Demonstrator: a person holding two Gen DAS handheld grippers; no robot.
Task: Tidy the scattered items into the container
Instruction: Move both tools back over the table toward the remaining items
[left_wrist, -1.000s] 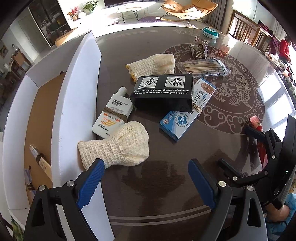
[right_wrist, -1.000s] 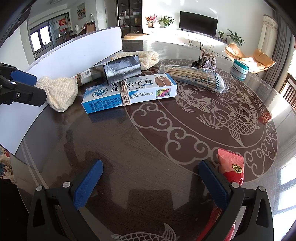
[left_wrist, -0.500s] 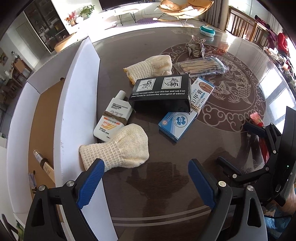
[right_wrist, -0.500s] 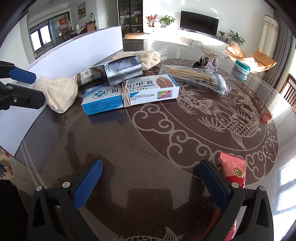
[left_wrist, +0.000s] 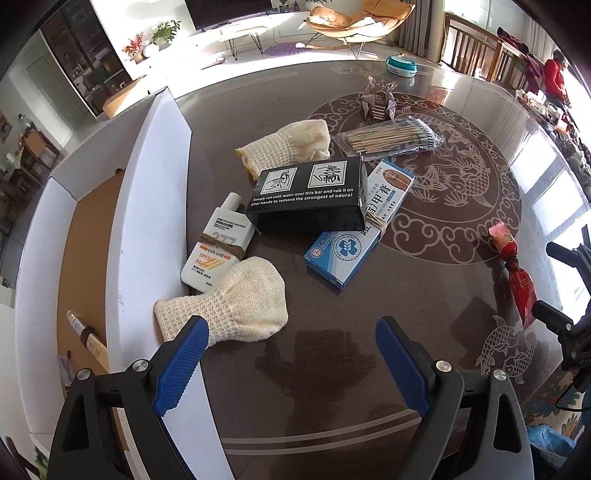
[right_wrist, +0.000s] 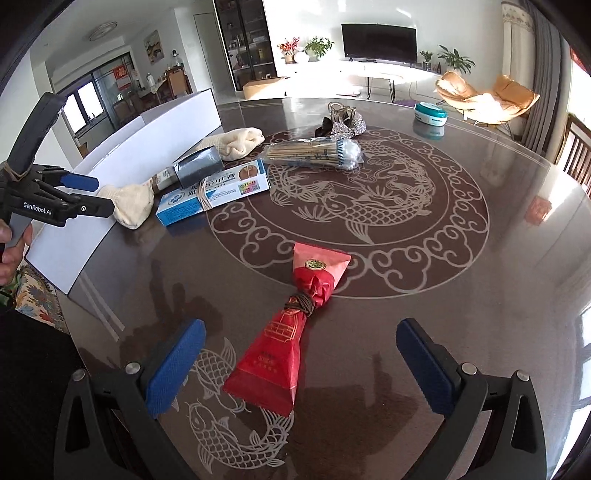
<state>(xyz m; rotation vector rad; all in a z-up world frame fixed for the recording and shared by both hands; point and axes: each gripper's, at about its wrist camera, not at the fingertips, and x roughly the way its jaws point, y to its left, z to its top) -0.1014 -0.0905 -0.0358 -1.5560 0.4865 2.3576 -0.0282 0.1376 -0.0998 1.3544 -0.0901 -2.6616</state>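
My left gripper (left_wrist: 291, 343) stands open above the dark table, its left finger over the cuff of a cream knitted mitt (left_wrist: 236, 302). Behind the mitt lie a sunscreen bottle (left_wrist: 216, 251), a black box (left_wrist: 306, 195), a blue-and-white box (left_wrist: 354, 236), a second mitt (left_wrist: 288, 147) and a bag of sticks (left_wrist: 391, 134). The white container (left_wrist: 147, 221) runs along the left with a few items inside. My right gripper (right_wrist: 299, 350) is open, and a red packet (right_wrist: 317, 273) lies lengthwise between its fingers, clear of both pads.
A teal round tin (right_wrist: 430, 112) and a crumpled silver foil piece (right_wrist: 343, 122) sit at the far side of the table. The left gripper (right_wrist: 88, 195) and the hand holding it show at the left edge. Wooden chairs stand beyond the table's right rim.
The right gripper has swung to the right, so the red packet went from beside its right finger to the middle between both fingers. The left gripper has hardly moved.
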